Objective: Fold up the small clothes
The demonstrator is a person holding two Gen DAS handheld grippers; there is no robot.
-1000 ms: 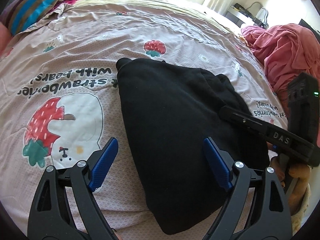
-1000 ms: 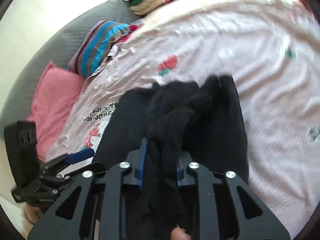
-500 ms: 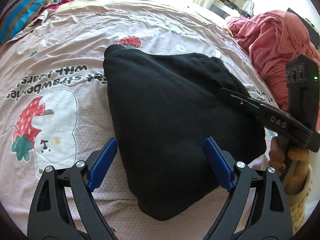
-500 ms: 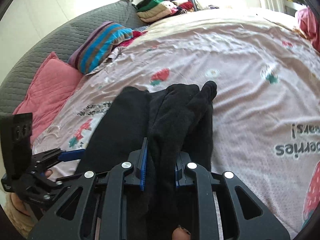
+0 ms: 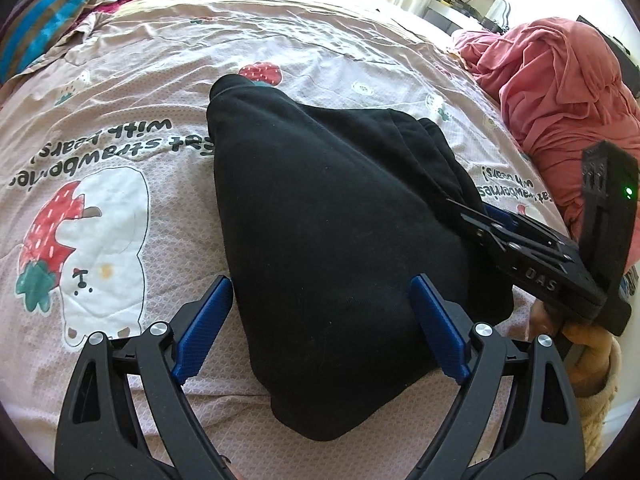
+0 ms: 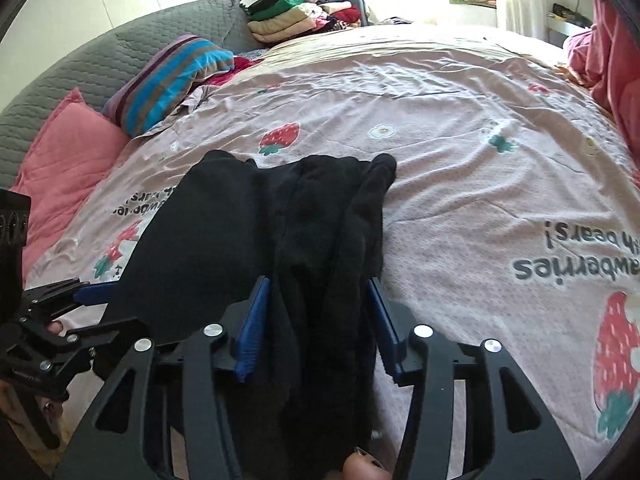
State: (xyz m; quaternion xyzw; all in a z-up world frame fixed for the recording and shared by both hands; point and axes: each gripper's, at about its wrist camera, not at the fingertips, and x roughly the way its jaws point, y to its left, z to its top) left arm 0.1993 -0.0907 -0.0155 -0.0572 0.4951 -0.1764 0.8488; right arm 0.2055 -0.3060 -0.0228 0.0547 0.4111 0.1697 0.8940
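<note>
Counting: 1 black garment [image 5: 336, 216], 2 claws, 1 bedsheet [image 5: 320, 44], 1 red cloth heap [image 5: 560, 92], 1 striped pillow [image 6: 172, 76], 1 pink pillow [image 6: 68, 152], 1 stack of folded clothes [image 6: 304, 12].
Garment spot: flat on bedsheet, mid-bed, between both claws.
Garment axis: long axis runs from near edge toward far side of bed; narrow end far, by a strawberry print; right side bunched in ridges.
L claw [image 5: 320, 324]: released, jaws wide, pads straddling near end of garment.
R claw [image 6: 316, 328]: jaws apart; bunched fabric fills the gap, grip can't tell.
Writing: sheet reads "strawberries with bears!", upside down; R claw body marked "DAS".
</note>
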